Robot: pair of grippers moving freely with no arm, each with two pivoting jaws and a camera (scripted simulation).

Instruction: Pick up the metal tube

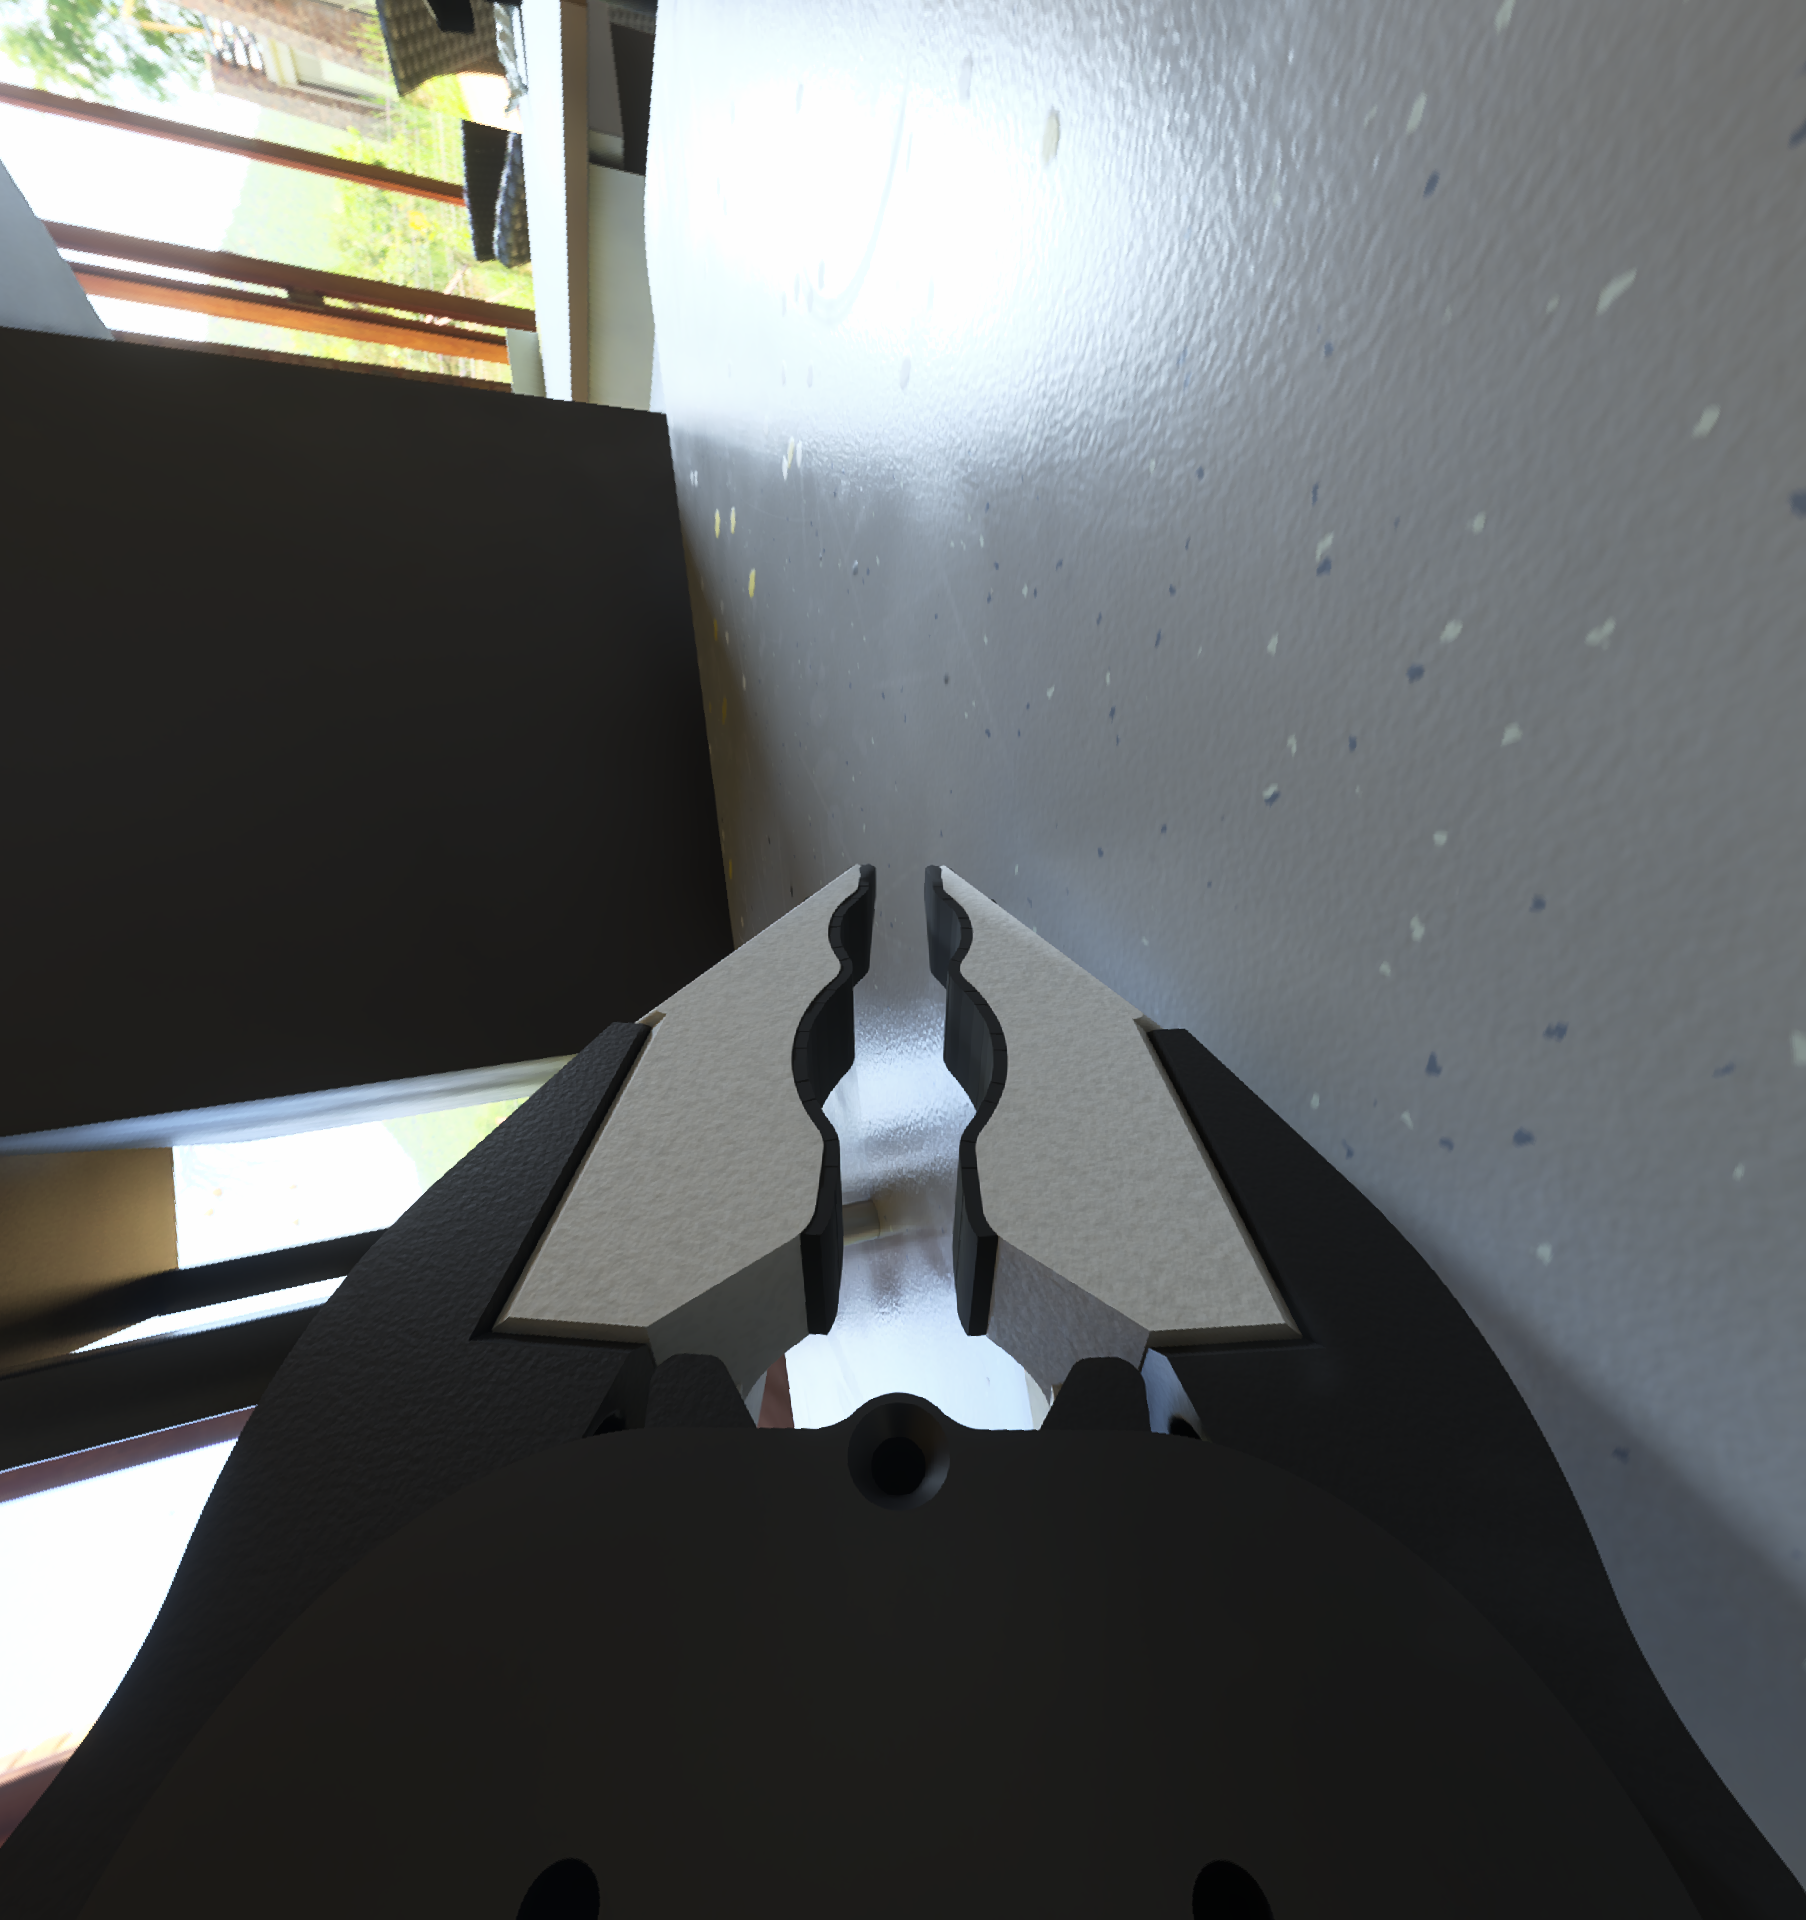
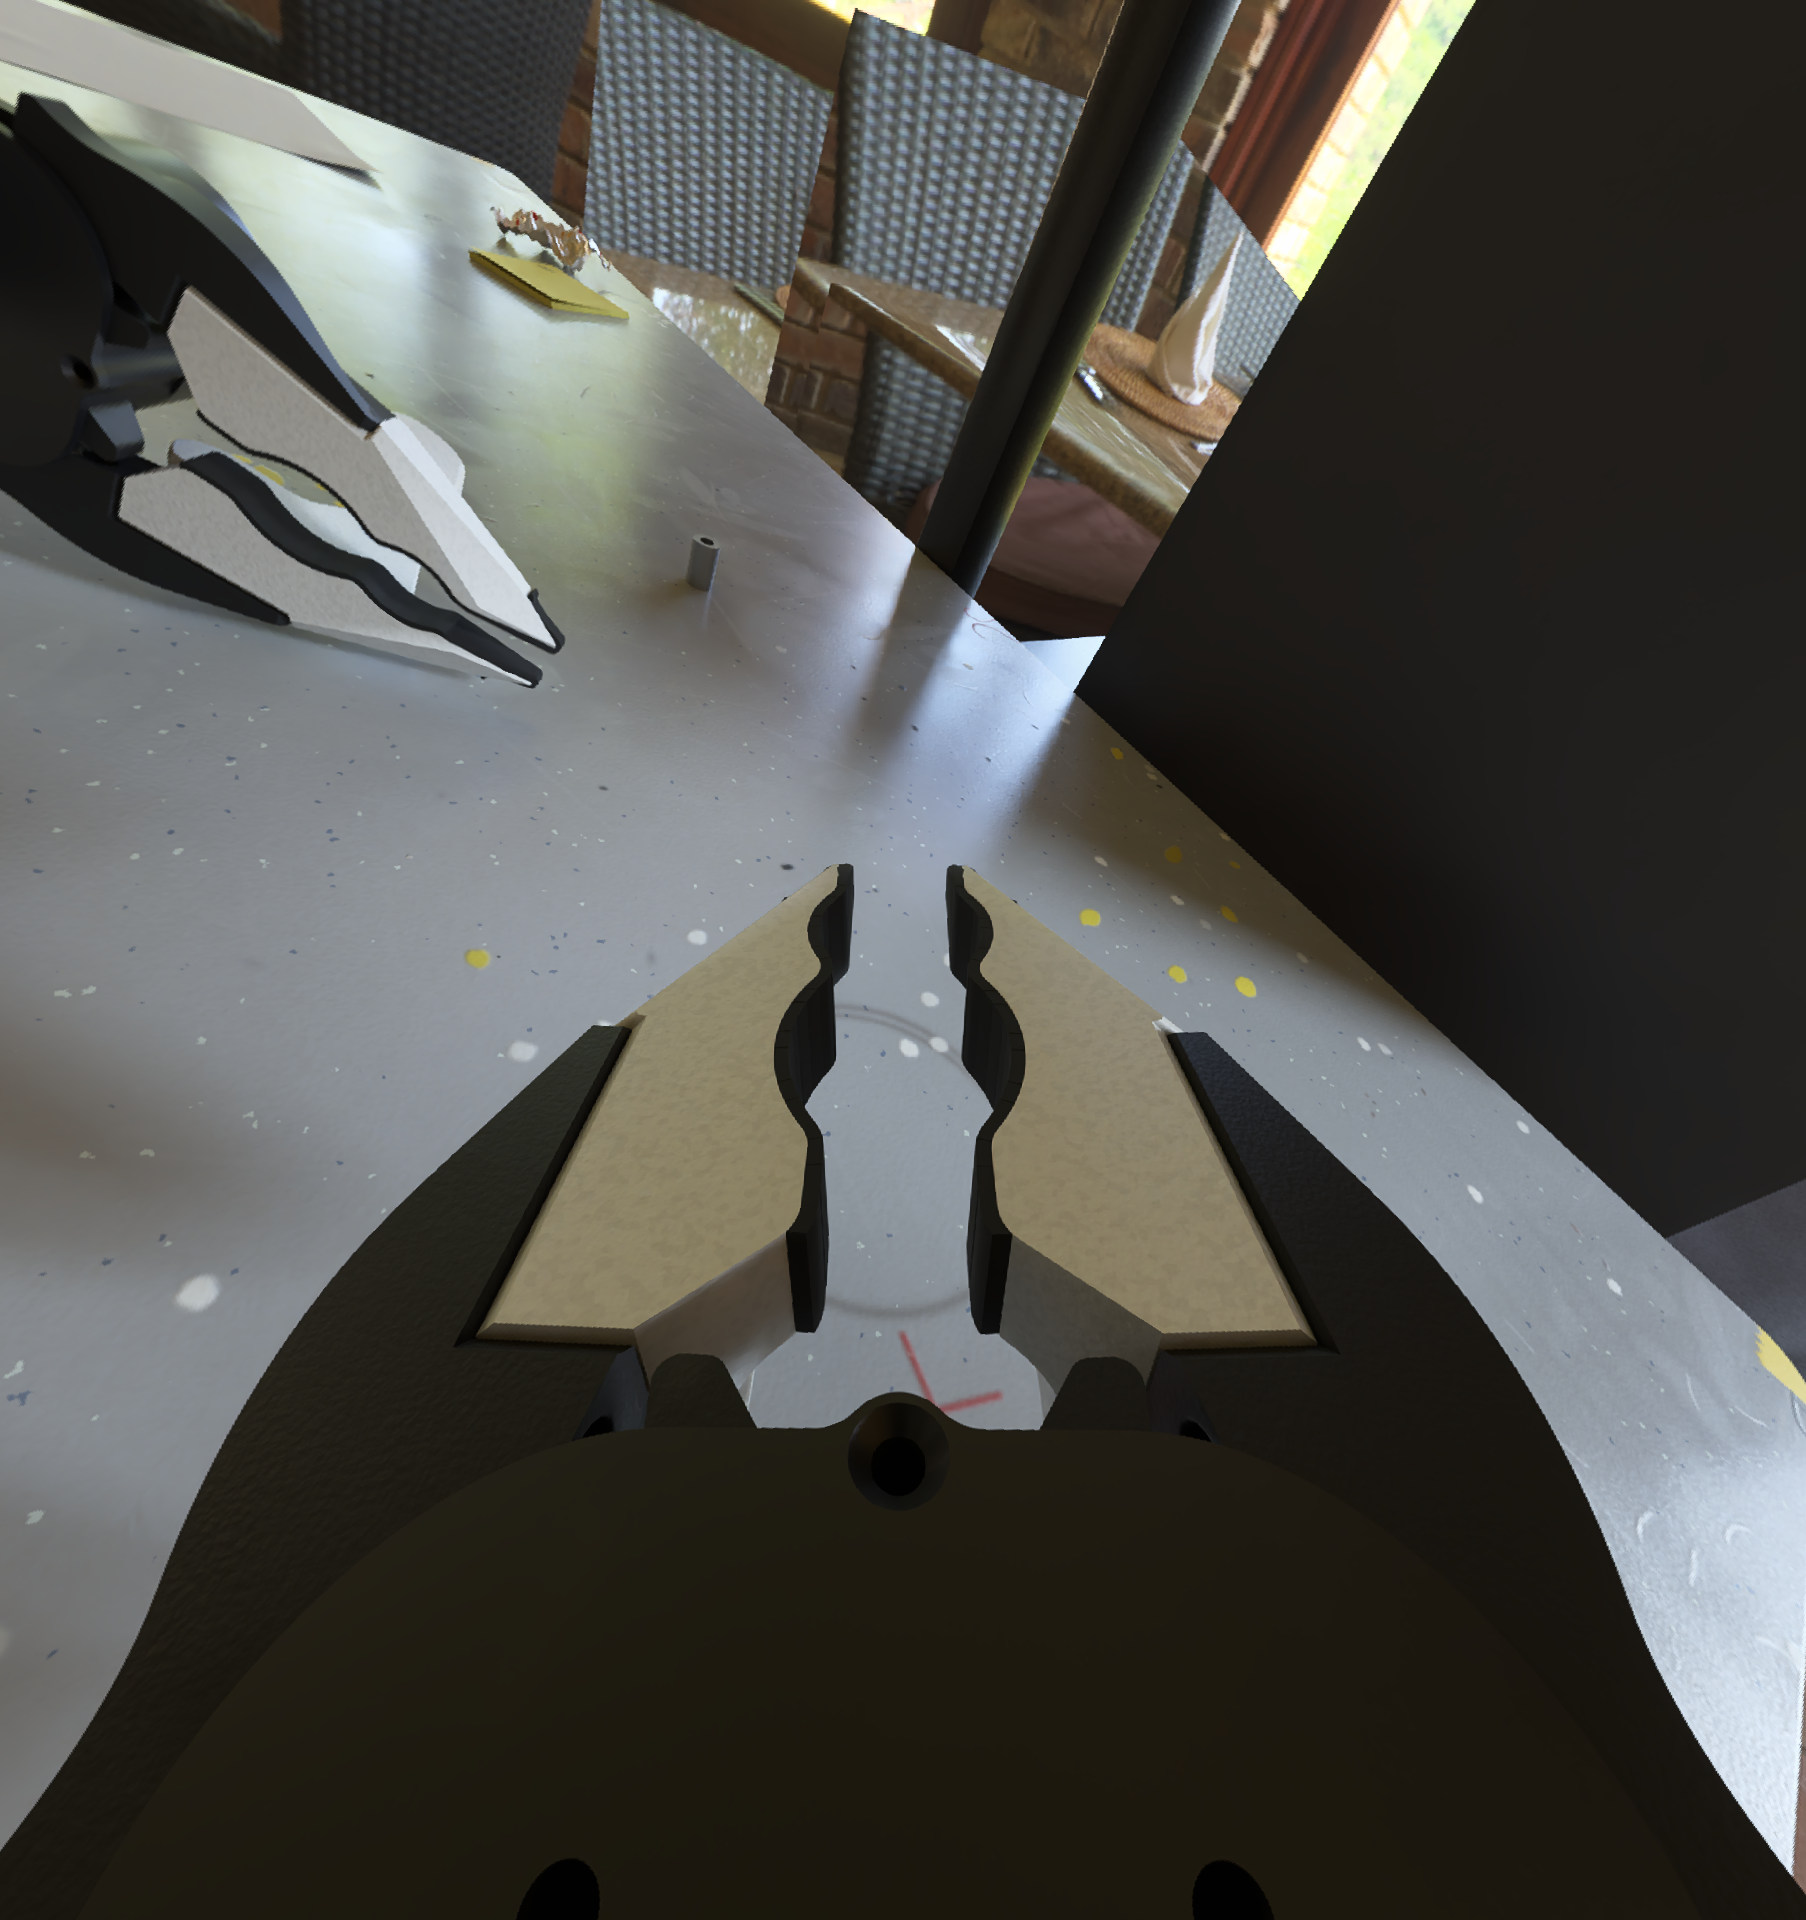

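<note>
The metal tube (image 2: 705, 562) stands upright on the grey speckled table (image 2: 307, 883), small and short, approx. in the middle of the far part of the table in the right wrist view. Nothing touches it. It is not visible in the left wrist view.

The left gripper (image 2: 549, 654) shows at the upper left of the right wrist view, lying low and tilted, fingertips pointing toward the tube but apart from it. Its jaws are a little spread, with a narrow gap and nothing between them. In its own view the left gripper (image 1: 900, 873) looks along the table (image 1: 1294, 623), which fills the right side of the picture as the view is rolled sideways; a dark panel (image 1: 307, 727) is on the left.

The right gripper (image 2: 899, 873) is over the near part of the table, well apart from the tube, jaws slightly spread and empty. A faint ring mark (image 2: 894, 1023) and a red mark (image 2: 930, 1387) on the table show between and under its fingers.

Farther back, near the table edge, lie a flat yellow pad (image 2: 551, 283) and a crumpled foil piece (image 2: 546, 231) just behind it. A dark pole (image 2: 1065, 291) and a dark panel (image 2: 1553, 571) stand to the right; wicker chairs (image 2: 712, 125) are behind.
</note>
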